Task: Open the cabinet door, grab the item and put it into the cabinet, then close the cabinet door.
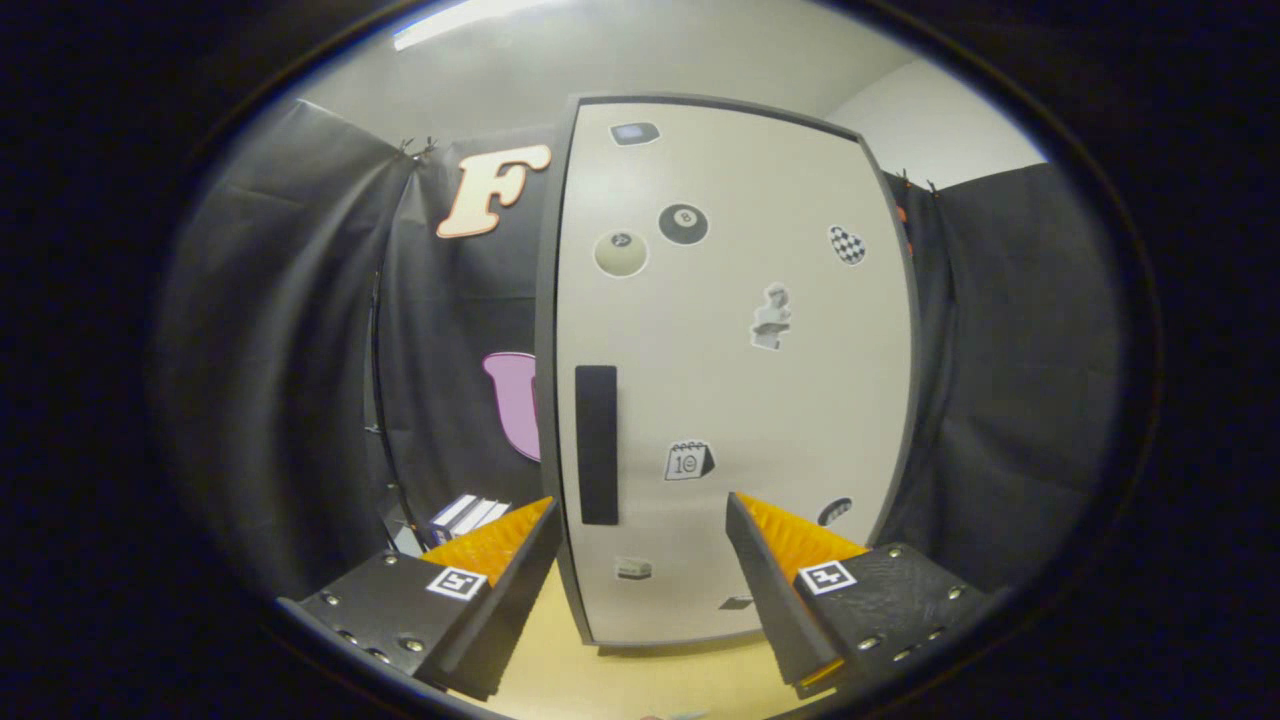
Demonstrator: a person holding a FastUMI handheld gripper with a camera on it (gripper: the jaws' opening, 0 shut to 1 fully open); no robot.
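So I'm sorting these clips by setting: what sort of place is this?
Likely a staged recording booth, not a home: black cloth wall all around, a closed white cabinet door dotted with stickers and a black handle on a pale tabletop. The open tongs hold nothing, just ahead of the door.

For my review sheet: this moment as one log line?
stage: approach | cabinet door: shut | handle: untouched | tool: open, empty

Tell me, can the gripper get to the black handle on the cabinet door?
Probably yes. The gripper has its jaws open, and the black handle sits just ahead of them on the shut cabinet door, with nothing between.
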